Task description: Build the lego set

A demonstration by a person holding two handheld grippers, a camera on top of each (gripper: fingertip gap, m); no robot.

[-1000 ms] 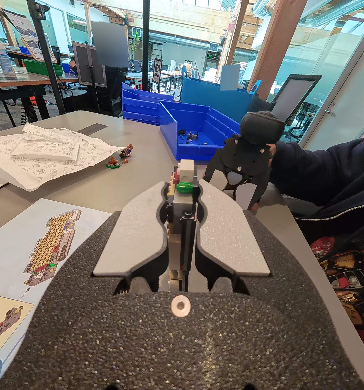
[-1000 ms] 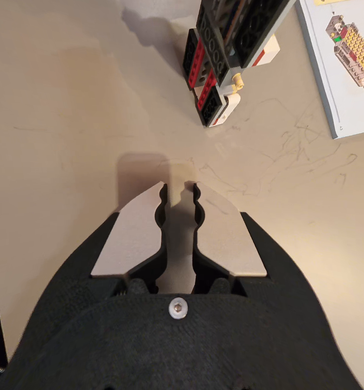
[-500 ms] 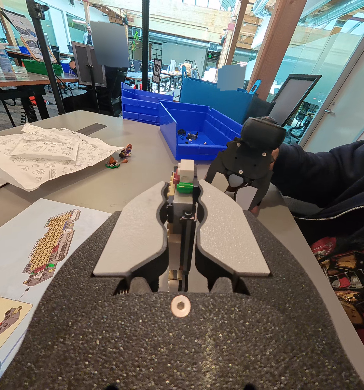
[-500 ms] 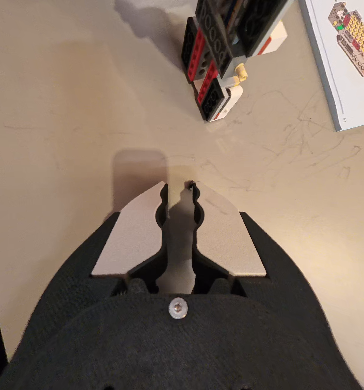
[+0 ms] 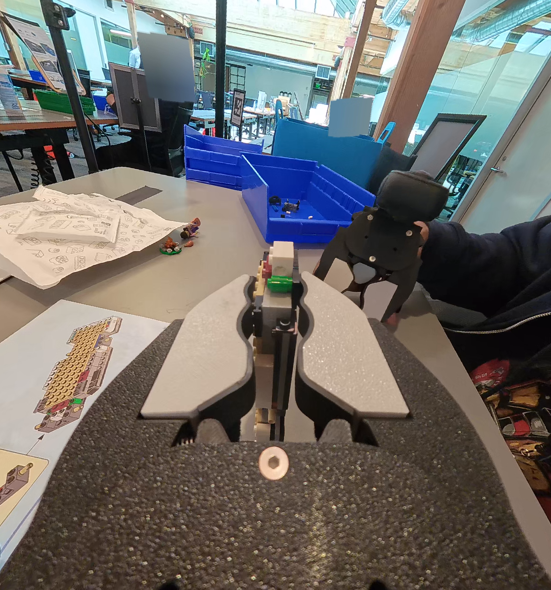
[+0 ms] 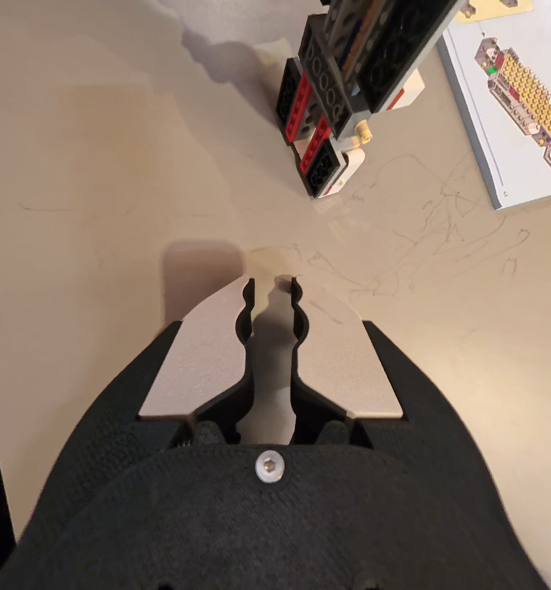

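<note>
In the left wrist view, a long brick model (image 5: 275, 322) of grey, black, tan and white pieces is pinched between the pads of the left gripper (image 5: 275, 284), above the grey table (image 5: 146, 287). An instruction booklet (image 5: 44, 351) is seen to the left, a blue bin (image 5: 299, 204) beyond.

In the right wrist view, the right gripper (image 6: 271, 281) is pointed down at the bare tabletop, its fingers (image 6: 216, 319) slightly apart with nothing pressed between them. The model (image 6: 331, 105) is seen well ahead.
</note>
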